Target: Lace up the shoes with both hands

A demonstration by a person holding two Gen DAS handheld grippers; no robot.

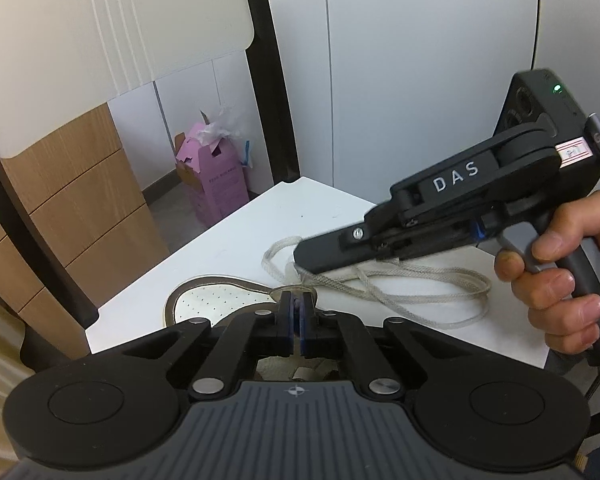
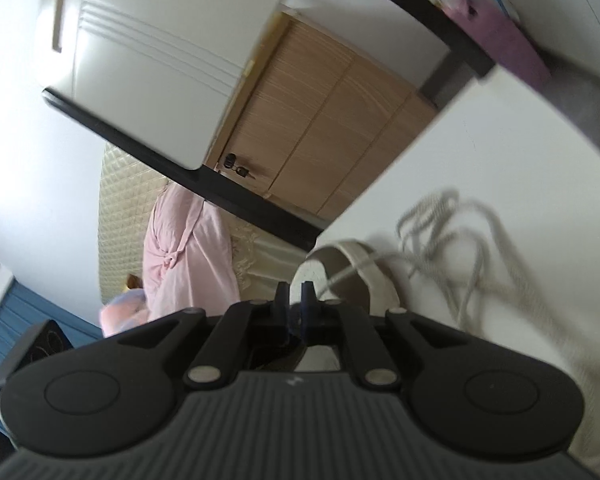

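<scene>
A cream shoe (image 1: pixel 215 300) with a perforated toe and brown edge lies on the white table (image 1: pixel 227 240), mostly hidden under my left gripper. My left gripper (image 1: pixel 297 312) is shut over the shoe's upper, pinching the shoe's edge or lace; which one is hidden. A long grey-white lace (image 1: pixel 400 280) lies in loose loops to the right. My right gripper (image 1: pixel 300 258) reaches in from the right, its tip at the lace beside the shoe. In the right wrist view my right gripper (image 2: pixel 295 296) stands nearly shut with a thin lace strand (image 2: pixel 348 272) running from its jaws; the shoe (image 2: pixel 352 268) and blurred lace loops (image 2: pixel 460 248) lie beyond.
The table's far corner (image 1: pixel 300 180) and left edge are close to the shoe. A pink box (image 1: pixel 215 184) stands on the floor beyond, beside wooden drawers (image 1: pixel 71 208) and a black frame post (image 1: pixel 267 68). A hand (image 1: pixel 560 272) holds the right gripper's handle.
</scene>
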